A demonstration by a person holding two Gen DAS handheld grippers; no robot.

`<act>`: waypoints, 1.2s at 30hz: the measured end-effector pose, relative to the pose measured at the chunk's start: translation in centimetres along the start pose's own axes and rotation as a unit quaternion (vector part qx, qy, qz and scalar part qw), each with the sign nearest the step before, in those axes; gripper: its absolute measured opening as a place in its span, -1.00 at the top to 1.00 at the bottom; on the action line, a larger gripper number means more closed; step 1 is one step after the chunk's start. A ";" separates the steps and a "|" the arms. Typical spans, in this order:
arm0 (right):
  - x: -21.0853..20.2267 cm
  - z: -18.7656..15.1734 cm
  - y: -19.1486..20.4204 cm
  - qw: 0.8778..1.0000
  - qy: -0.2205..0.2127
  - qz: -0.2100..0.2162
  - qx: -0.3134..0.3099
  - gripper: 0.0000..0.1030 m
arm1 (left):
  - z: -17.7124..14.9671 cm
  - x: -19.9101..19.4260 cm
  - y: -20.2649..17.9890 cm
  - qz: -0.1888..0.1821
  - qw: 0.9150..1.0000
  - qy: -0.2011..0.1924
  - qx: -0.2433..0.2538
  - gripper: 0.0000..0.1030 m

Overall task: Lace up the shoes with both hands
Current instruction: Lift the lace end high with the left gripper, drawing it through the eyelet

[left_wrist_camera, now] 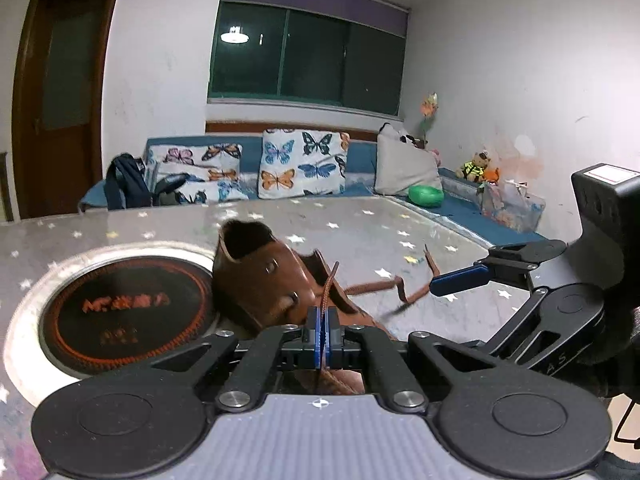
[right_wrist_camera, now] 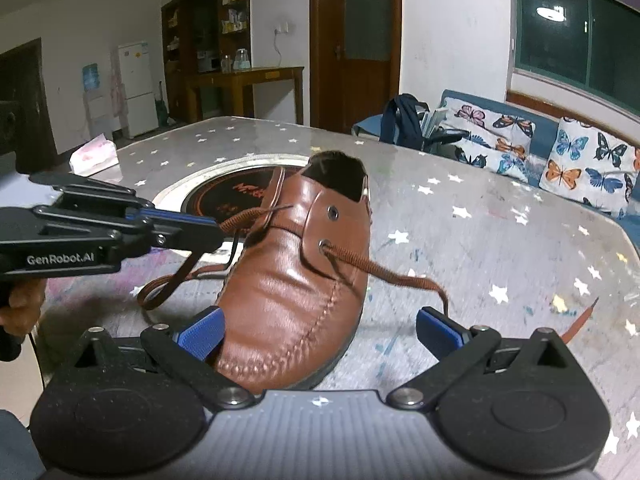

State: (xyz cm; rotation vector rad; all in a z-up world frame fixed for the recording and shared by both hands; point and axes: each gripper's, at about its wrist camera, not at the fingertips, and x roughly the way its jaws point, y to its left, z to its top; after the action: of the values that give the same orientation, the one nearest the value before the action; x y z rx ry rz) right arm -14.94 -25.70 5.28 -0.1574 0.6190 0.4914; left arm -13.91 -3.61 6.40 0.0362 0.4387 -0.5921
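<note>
**Lacing status: first eyelet pair threaded, upper pair open**

Left gripper (left_wrist_camera: pixel 322 330): the fingers are pressed together on the shoelace (right_wrist_camera: pixel 384 270), pinching one strand near its tip. In the right wrist view this gripper (right_wrist_camera: pixel 214 227) reaches in from the left, and the strand runs from its fingertips to the near-side flap of the shoe.

Right gripper (right_wrist_camera: pixel 320 330): the fingers stand wide, one on each side of the toe of the shoe (right_wrist_camera: pixel 296 280). The pads do not appear to press the leather; they hold nothing.

The shoe is a brown leather lace-up. It rests on the bench (right_wrist_camera: pixel 480 216), toe toward the right gripper, heel partly over the round inset hob (left_wrist_camera: pixel 80 308).

Done, as far as visible: the lace passes through the lower eyelet on the right flap and crosses under the tongue area. Its free right end lies loose on the bench.

Remaining, by judgement: the upper eyelet (right_wrist_camera: pixel 332 213) is empty. The state of the opposite upper eyelet cannot be told. Both ends then need tightening and tying.
</note>
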 end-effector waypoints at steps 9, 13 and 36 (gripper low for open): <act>0.4 1.7 -0.2 0.998 -0.029 -0.040 -0.028 -1.00 | 1.9 -2.0 0.8 0.048 0.998 -0.037 0.013 0.96; 1.3 2.6 -0.2 0.997 -0.041 -0.056 -0.038 -1.00 | 3.4 -4.1 1.2 0.090 0.993 -0.071 0.035 0.96; 3.8 3.3 0.3 0.988 -0.055 -0.118 -0.082 -1.00 | 7.1 -11.3 4.2 0.281 0.942 -0.151 0.102 0.96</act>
State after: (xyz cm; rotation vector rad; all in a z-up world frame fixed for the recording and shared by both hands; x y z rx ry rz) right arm -10.72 -23.06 5.70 -0.3531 0.4446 0.3189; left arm -17.20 4.78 17.04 0.2583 0.0539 -0.0699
